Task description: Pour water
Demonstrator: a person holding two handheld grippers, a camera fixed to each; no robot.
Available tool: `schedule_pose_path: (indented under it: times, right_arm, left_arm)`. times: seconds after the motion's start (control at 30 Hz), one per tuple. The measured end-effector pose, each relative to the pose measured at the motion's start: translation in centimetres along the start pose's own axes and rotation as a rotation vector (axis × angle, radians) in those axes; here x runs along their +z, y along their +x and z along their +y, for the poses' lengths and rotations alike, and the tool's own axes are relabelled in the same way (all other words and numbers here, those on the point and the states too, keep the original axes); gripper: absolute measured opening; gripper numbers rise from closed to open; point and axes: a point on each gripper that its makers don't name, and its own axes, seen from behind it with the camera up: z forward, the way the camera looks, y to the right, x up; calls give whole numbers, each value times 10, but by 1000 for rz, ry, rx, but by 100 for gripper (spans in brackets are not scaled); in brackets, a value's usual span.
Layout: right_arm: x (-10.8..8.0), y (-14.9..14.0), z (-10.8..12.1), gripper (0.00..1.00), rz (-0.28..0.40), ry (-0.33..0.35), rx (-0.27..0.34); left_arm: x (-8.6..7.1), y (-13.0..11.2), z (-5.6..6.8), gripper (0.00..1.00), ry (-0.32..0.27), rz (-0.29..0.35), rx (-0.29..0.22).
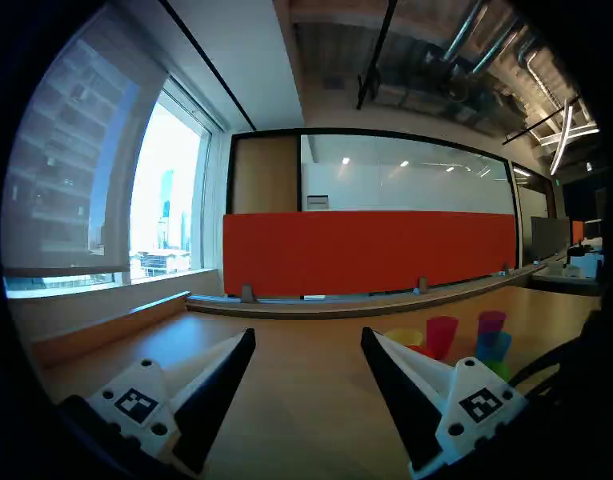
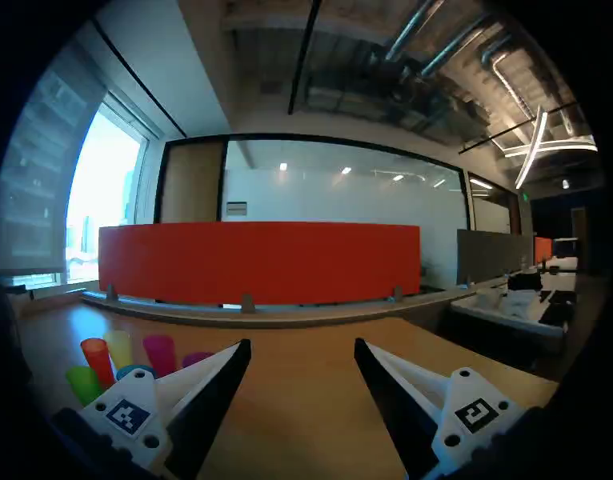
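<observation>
We held the left gripper [image 1: 306, 332] and right gripper [image 2: 302, 342] above the smooth wooden desk [image 1: 306, 424], each with its wedge-shaped fingers apart and empty. Tapered, brightly coloured plastic cups [image 1: 441, 334] stood clustered in front of the flat orange partition [image 1: 370, 252].

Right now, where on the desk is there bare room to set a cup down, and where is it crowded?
Bare light wooden desk runs from the open left gripper to the orange partition panel, and likewise ahead of the open right gripper. Crowded: the cluster of coloured plastic cups, by the left gripper's right finger.
</observation>
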Motion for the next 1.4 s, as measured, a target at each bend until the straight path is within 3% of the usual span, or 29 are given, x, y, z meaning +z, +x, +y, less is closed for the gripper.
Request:
schedule_pose_path:
  times: [0.37,0.97,1.4]
  right_arm:
    - [-2,5,5,100,-6,-15,28]
    - [-2,14,11,100,2,-33,26]
    - [-4,16,15,100,5,-37,22]
  left_arm:
    - [-3,-14,-3,98,11,-4,27]
    - [3,-42,-5,98,6,-41,-6]
    - [4,-46,-5,98,-1,-62,-8]
